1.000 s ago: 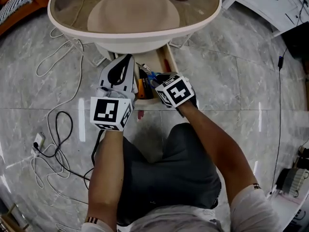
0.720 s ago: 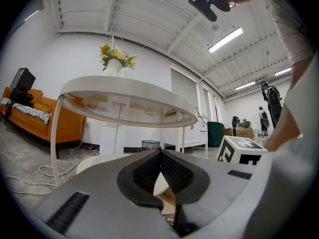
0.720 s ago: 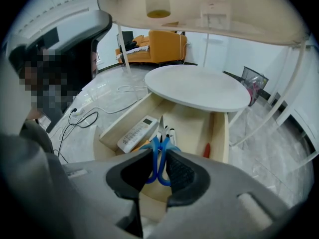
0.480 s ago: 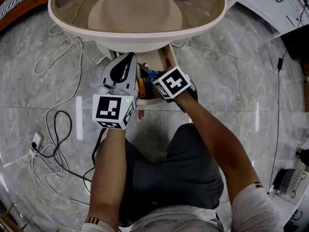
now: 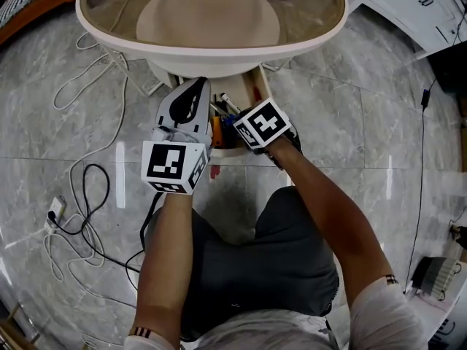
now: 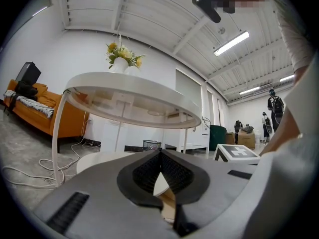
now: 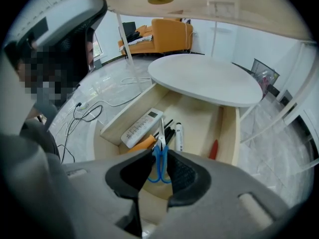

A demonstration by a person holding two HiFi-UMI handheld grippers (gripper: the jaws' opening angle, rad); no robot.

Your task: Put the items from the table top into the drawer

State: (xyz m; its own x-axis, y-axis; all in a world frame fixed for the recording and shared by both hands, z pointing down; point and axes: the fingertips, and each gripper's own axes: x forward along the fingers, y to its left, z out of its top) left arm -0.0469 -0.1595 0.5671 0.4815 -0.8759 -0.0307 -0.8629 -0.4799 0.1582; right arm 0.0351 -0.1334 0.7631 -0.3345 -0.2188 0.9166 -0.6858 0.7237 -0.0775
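Two tools | left tool (image 6: 160, 156) together | right tool (image 7: 159, 153) just opening, one scissors (image 7: 161, 144) between | drawer (image 7: 230, 133): one remote (image 7: 142, 128)

This looks like a big open studio hall dressed up as a living room. Overhead runs a high white beamed ceiling (image 6: 149, 14) with long strip lights (image 6: 233, 43), more workshop than home. Underfoot is polished grey marble floor (image 5: 350, 122), with loose cables (image 5: 86, 183) trailing across it. The homely touches are an orange sofa (image 6: 35, 116), a round white surface (image 6: 124, 83) carrying a vase of flowers (image 6: 123, 56), and white cabinets (image 5: 408, 6). Far off, people (image 6: 272, 103) stand near a cardboard box (image 6: 245, 137).
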